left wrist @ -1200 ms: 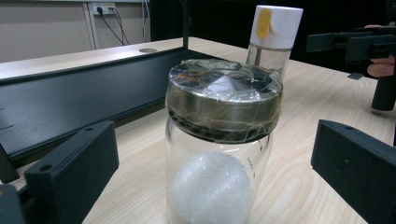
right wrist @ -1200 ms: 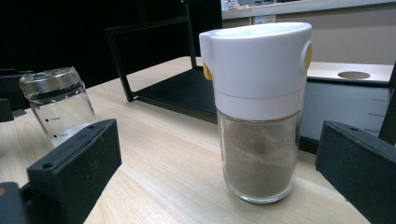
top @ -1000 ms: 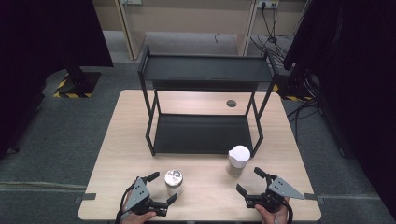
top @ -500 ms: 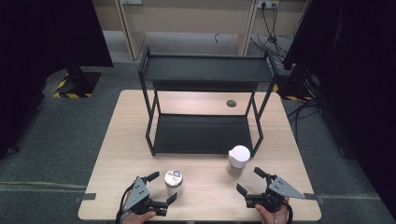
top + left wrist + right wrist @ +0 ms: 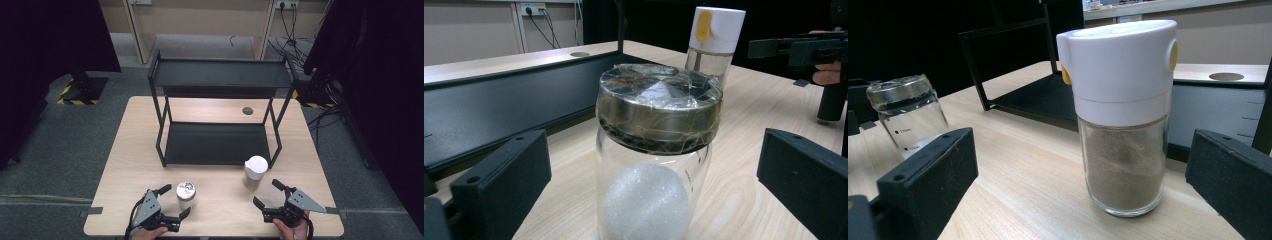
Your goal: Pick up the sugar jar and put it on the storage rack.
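Nothing is seen to have moved since the earlier frames: both tools and both containers sit where they were.

The desk (image 5: 125,150) carries a black two-tier rack (image 5: 220,80) at its middle, set back so that the near strip is left free for the hands. That strip is where both containers stand, each directly ahead of one tool, apparently so that each can be taken without crossing over.

The shaker (image 5: 255,171), white-capped and partly filled with brownish powder, is placed upright near the rack's front right leg. It is framed between the spread jaws of the right tool (image 5: 267,195), which is held low and level, and no contact is made. Such a pose suits a straight advance onto the glass body below the cap.

The jar (image 5: 185,194), with a taped metal lid and a white ball inside, stands upright on the near left of the desk. The left tool (image 5: 175,202) is held beside it with jaws wide apart, one on each side of the jar, still clear of the glass. The wide spread is judged to be needed for the jar's broad lid.
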Available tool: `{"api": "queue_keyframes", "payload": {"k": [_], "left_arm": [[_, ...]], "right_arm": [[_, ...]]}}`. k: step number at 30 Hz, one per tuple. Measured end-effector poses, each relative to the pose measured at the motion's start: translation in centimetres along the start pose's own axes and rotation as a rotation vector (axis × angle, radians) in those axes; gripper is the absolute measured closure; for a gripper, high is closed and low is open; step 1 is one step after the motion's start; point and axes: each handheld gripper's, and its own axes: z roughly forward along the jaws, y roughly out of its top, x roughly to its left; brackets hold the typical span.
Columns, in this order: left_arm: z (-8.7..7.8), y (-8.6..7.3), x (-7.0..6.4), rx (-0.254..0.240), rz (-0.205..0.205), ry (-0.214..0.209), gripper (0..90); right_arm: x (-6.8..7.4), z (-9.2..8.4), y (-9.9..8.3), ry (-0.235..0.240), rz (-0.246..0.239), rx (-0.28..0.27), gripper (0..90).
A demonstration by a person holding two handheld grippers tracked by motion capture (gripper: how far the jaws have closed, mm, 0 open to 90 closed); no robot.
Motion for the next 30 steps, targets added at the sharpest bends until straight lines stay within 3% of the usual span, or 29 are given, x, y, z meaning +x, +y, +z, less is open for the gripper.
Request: {"api": "queue_keyframes", "payload": {"k": [19,30], "left_arm": [[1.3,0.7,-0.3,0.011,0.028,0.018,0.3],[2.4,1.1,-0.2,0.031,0.042,0.005,3.5]], "right_arm": [[-0.1,0.2,-0.1,-0.001,0.007,-0.002,0.7],[-0.2,0.3,-0.1,0.005,0.004,-0.001,0.7]]}}
